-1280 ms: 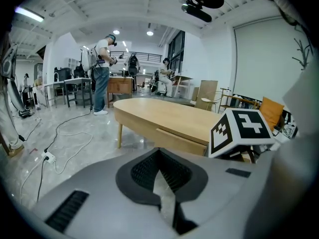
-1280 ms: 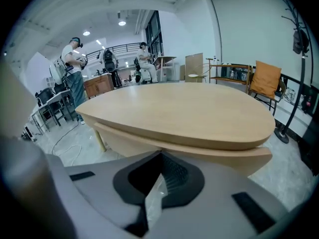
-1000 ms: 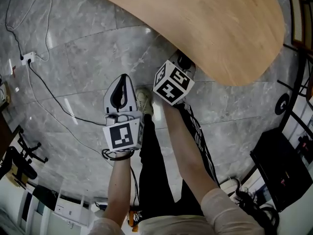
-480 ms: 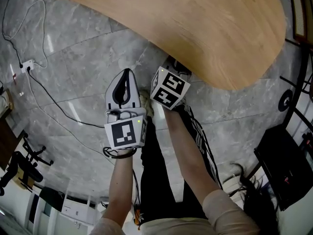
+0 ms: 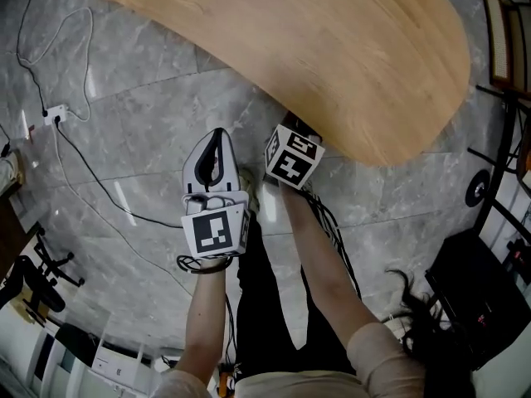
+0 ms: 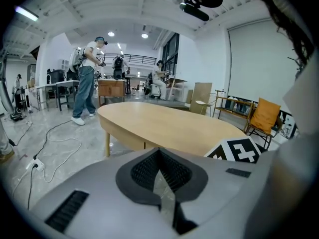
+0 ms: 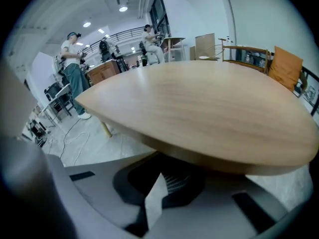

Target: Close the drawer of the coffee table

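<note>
Seemingly the job has not got hold of its object yet: the drawer that the task names shows in no view, so it presumably lies beneath the oval coffee table of pale wood [image 5: 332,48], behind the rim nearest the person, and whether it stands open or pushed in cannot be told, nor what lies inside it. Both tools are pinched together with nothing between their tips. The right gripper [image 7: 158,183], a grey two-jaw tool carrying a black-and-white marker cube, points steeply down with its nose tucked just under the near edge of the tabletop; its own view looks along the underside of the rim, which suits a closed tip meant to push a drawer front rather than grasp it. The left gripper [image 5: 215,139], the same grey make, is likewise closed and empty, and hangs just beside the right one over the grey marble-patterned floor [image 5: 141,114], clear of the table, probably kept out of the way since one pushing hand is enough. A thin white cable [image 5: 83,152] trails across the floor well apart from both hands. The tabletop itself is bare, so nothing would shake loose when the drawer goes in
</note>
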{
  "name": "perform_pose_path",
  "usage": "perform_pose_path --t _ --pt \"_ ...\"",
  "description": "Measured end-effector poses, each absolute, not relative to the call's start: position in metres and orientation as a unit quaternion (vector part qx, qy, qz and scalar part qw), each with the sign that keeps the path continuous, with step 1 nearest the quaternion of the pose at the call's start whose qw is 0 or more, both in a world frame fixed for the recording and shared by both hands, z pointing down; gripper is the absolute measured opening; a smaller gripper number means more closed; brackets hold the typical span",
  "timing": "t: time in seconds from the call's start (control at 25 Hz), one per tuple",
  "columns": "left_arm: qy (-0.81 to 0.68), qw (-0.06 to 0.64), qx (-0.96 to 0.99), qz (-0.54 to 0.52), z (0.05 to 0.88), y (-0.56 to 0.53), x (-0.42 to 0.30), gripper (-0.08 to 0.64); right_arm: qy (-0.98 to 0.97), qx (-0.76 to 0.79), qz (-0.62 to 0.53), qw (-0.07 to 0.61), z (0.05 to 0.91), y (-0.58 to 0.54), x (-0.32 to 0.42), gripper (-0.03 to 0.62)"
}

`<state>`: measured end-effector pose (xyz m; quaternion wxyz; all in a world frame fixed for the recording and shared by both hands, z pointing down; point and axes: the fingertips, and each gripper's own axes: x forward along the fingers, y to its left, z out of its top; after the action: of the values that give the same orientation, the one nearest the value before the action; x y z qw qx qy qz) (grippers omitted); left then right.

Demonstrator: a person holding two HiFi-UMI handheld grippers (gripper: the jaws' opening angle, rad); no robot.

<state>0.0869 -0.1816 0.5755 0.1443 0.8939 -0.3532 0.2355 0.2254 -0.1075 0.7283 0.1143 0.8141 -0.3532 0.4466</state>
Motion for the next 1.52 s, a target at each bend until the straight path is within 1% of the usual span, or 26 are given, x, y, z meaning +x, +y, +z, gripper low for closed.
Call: perform_pose_path --t 0.2,0.44,0.68,0.84,0.96,1.08,1.16,1.32,1.52 --pt "-0.385 0.144 0.886 0.215 0.549 -0.183 0.071 0.008 -0.404 0.794 0.431 0.140 0.701 -0.112 0.203 0.005" --pt "-0.401 0.132 0.885 0.199 0.489 -0.186 0.055 0.008 -0.449 0.793 0.396 0.118 0.624 -0.134 0.186 0.005" --pt "-0.427 0.103 0.882 0.167 0.389 -0.214 0.052 0.008 -0.514 0.796 0.314 0.061 0.480 -0.192 0.196 0.005" --pt "-0.465 0.092 0.872 0.123 0.287 -0.249 0.055 0.008 -0.564 0.790 0.240 0.016 0.355 -0.236 0.208 0.005" --pt "-0.470 0.076 0.874 0.096 0.208 -0.247 0.056 0.008 -0.594 0.782 0.189 -0.004 0.262 -0.231 0.205 0.005" --pt "-0.480 0.048 0.874 0.057 0.136 -0.240 0.049 0.008 -0.640 0.759 0.120 -0.025 0.169 -0.222 0.187 0.005" --pt "-0.481 0.032 0.875 0.042 0.099 -0.232 0.042 0.008 -0.663 0.745 0.070 -0.027 0.116 -0.212 0.171 0.005" --pt "-0.469 0.008 0.883 0.026 0.046 -0.203 0.029 0.008 -0.693 0.720 0.009 -0.032 0.046 -0.176 0.140 0.005" --pt "-0.459 -0.025 0.888 0.014 0.001 -0.163 0.009 0.008 -0.730 0.682 -0.015 -0.034 0.009 -0.132 0.097 0.005"
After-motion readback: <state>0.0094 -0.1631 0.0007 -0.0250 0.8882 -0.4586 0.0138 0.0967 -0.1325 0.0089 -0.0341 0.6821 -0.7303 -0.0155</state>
